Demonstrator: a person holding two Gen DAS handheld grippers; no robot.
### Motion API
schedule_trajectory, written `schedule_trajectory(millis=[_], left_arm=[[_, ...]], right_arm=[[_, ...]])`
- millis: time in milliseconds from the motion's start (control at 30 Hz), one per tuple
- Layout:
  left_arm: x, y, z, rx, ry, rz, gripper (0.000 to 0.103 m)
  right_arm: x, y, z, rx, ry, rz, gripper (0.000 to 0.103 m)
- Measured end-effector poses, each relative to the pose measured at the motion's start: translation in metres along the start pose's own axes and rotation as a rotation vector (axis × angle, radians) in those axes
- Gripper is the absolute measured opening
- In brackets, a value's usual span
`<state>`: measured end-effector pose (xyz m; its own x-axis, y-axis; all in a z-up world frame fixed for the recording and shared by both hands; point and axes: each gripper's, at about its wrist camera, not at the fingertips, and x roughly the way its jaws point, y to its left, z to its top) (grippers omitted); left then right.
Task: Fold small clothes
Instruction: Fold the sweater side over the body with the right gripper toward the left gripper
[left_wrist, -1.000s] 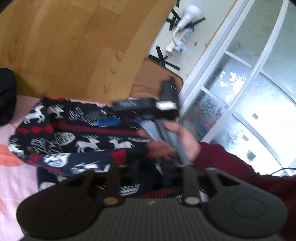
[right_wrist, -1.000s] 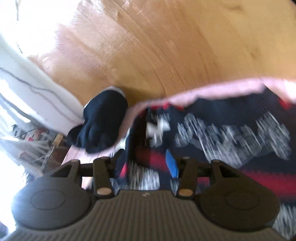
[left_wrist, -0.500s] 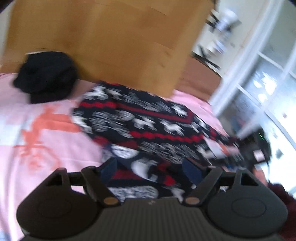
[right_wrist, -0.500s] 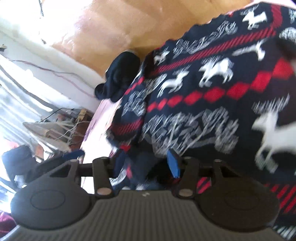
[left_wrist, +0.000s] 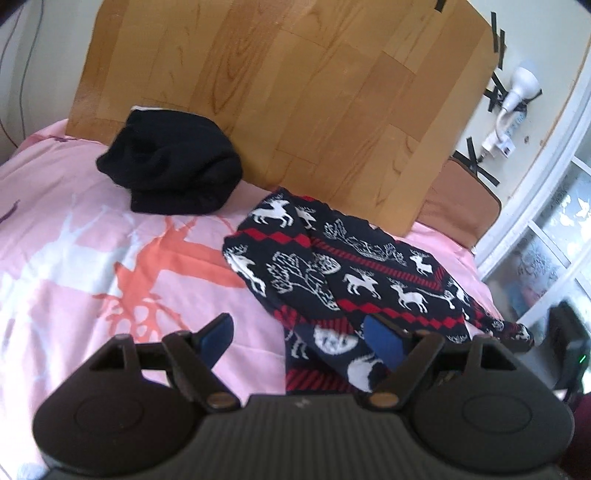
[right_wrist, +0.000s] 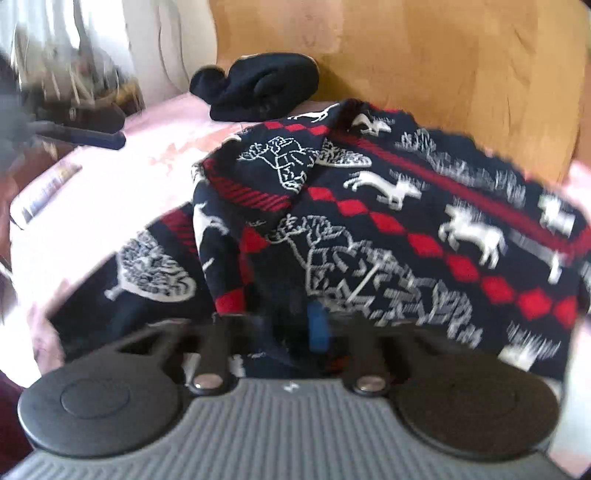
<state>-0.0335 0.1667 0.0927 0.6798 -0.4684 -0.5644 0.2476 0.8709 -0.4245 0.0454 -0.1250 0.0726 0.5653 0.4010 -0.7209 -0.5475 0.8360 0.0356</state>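
A navy sweater with white reindeer and red diamonds lies crumpled on the pink bedsheet, its hem toward me. My left gripper stands open just above the sheet. Its right blue pad is over the sweater's near edge and its left pad over bare sheet. In the right wrist view the sweater fills the frame, blurred. My right gripper is closing, its jaws nearly together with dark sweater cloth pinched between them.
A folded black garment rests against the wooden headboard. A white lamp is taped to the wall, with a window to the right. A dark device with a green light sits at the bed's right edge.
My left gripper has opened wide and pulled back from the sweater, swinging to face the headboard. My right gripper has rolled upright and narrowed its jaws onto the sweater's cloth.
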Motion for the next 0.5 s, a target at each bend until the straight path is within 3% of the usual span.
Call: schedule_trajectory(millis=[133, 267, 333, 400, 500], left_arm=[[0.000, -0.002, 0.010, -0.004, -0.026, 0.009, 0.080], [0.007, -0.013, 0.016, 0.015, -0.044, 0.002, 0.080], [0.014, -0.017, 0.016, 0.024, -0.034, -0.005, 0.080], [0.025, -0.019, 0.015, 0.034, -0.009, -0.005, 0.080], [0.045, -0.019, 0.017, 0.040, 0.045, 0.010, 0.080]], right_arm=[[-0.040, -0.031, 0.062, -0.161, -0.171, -0.281, 0.014], [-0.094, -0.061, 0.115, -0.329, -0.437, -0.614, 0.014], [-0.110, -0.074, 0.117, -0.327, -0.492, -0.655, 0.014], [-0.111, -0.084, 0.098, -0.343, -0.527, -0.661, 0.014], [-0.089, -0.099, 0.042, -0.346, -0.461, -0.612, 0.018]])
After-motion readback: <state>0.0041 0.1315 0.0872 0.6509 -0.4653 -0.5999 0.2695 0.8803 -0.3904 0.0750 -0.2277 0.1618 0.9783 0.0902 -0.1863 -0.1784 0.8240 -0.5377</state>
